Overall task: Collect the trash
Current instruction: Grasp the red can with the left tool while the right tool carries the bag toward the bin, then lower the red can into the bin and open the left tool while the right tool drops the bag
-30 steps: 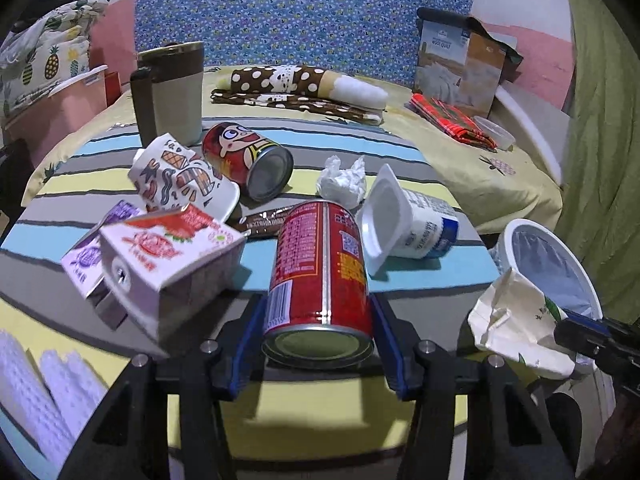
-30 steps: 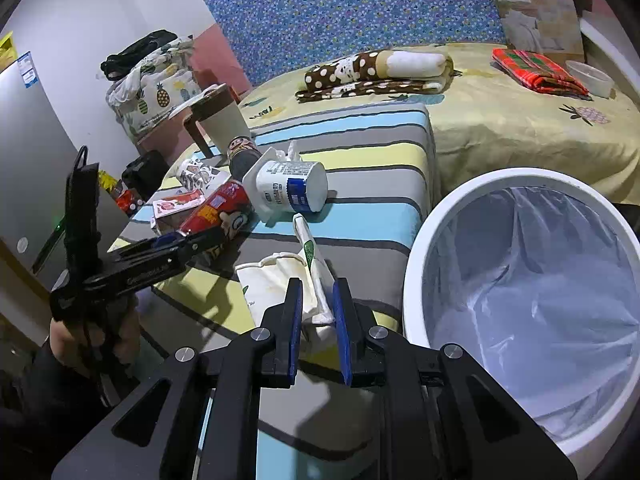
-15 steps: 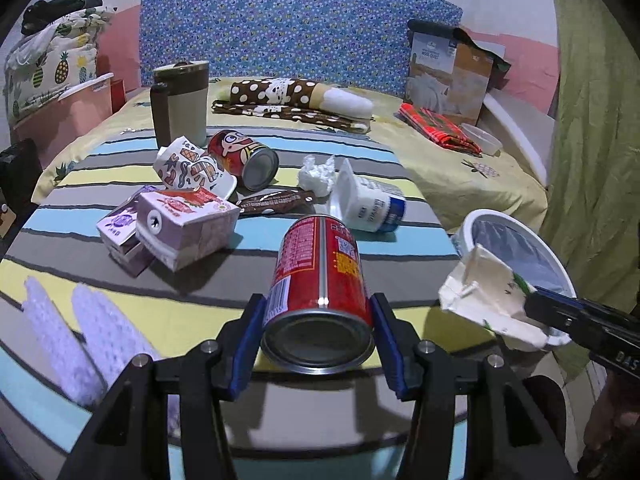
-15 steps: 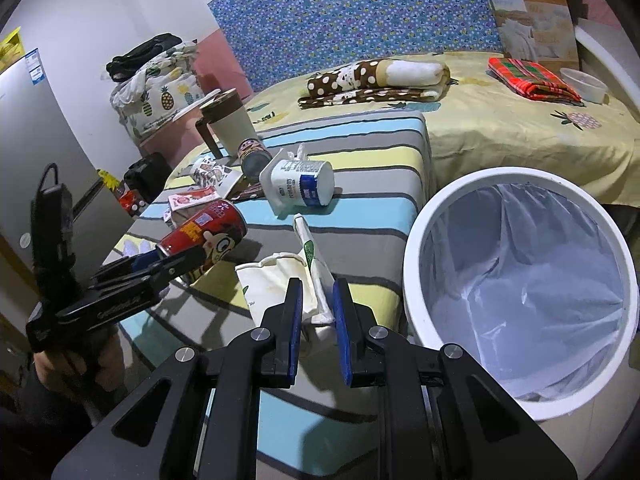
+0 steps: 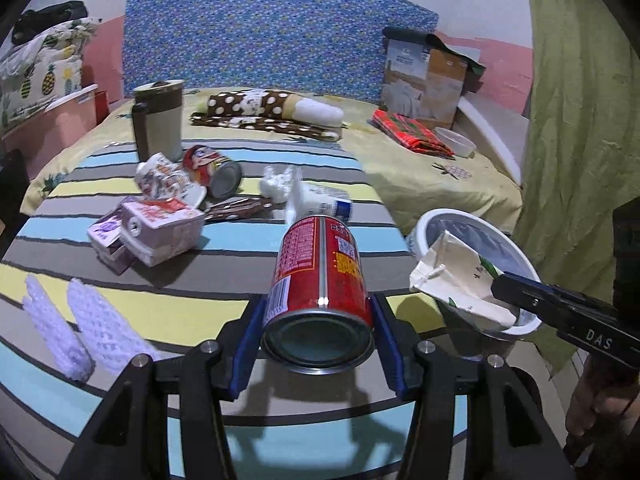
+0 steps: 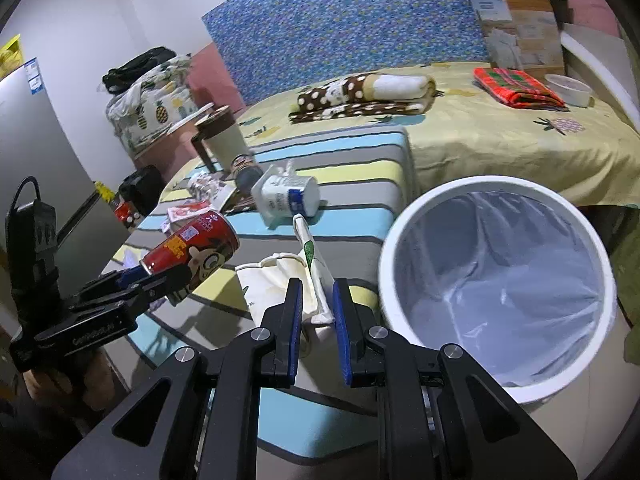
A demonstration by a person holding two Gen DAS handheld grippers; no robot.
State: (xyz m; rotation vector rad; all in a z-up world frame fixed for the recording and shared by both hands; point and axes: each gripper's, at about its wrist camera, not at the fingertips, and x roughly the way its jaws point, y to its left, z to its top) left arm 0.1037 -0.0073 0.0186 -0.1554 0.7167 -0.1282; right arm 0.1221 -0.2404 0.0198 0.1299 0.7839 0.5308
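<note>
While left tool [image 5: 318, 336] clamps red can [image 5: 320, 276], right tool [image 6: 316, 320] pinches crumpled carton [image 6: 288, 280], print unreadable.

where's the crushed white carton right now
The crushed white carton is clamped in the right gripper, lifted off the striped blanket. In the left wrist view it hangs over the near rim of the white trash bin, right of the red can.

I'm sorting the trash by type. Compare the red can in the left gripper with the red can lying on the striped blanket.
The held red can is off the blanket, clamped between the left gripper pads; the other red can lies loose on the striped blanket, touching a crumpled paper cup. The held can's printed text side faces the left wrist camera; the lying can shows a cartoon face. Both are red, lie sideways and show a metal end.
</note>
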